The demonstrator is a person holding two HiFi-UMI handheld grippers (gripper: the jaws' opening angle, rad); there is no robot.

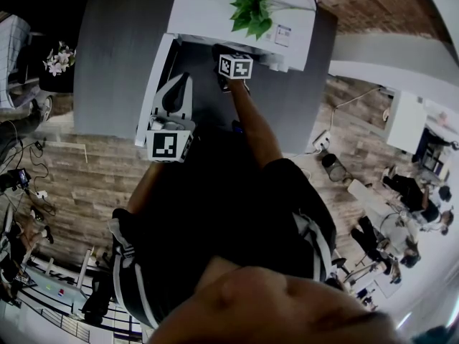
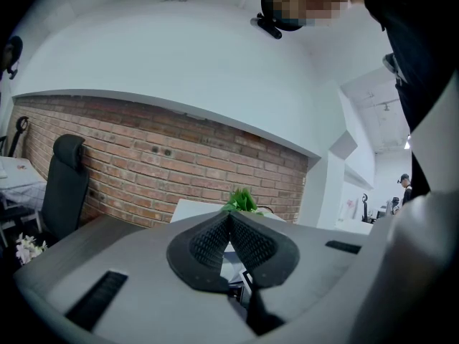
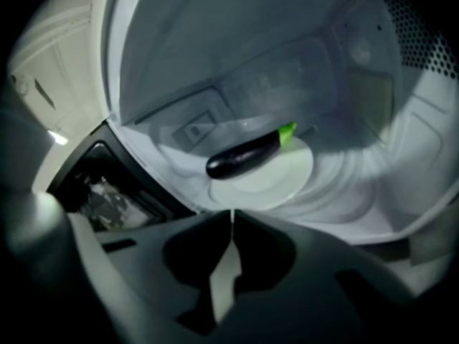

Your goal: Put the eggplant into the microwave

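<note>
The dark purple eggplant [image 3: 247, 156] with a green stem lies on a white plate [image 3: 287, 181] inside the white microwave [image 1: 215, 9]. In the right gripper view, my right gripper [image 3: 231, 217] hovers just in front of the plate, shut with nothing between its jaws and apart from the eggplant. In the head view its marker cube [image 1: 235, 66] sits at the microwave's opening. My left gripper [image 2: 229, 217] is shut and empty, held beside the open microwave door [image 1: 154, 84]; its cube [image 1: 171, 145] shows below the door.
The microwave stands on a grey table [image 1: 115, 56] with a green plant [image 1: 251, 6] on top. A brick wall [image 2: 143, 163] runs behind, a black office chair [image 2: 64, 185] stands at the left, and flowers [image 1: 56, 59] sit past the table's left edge.
</note>
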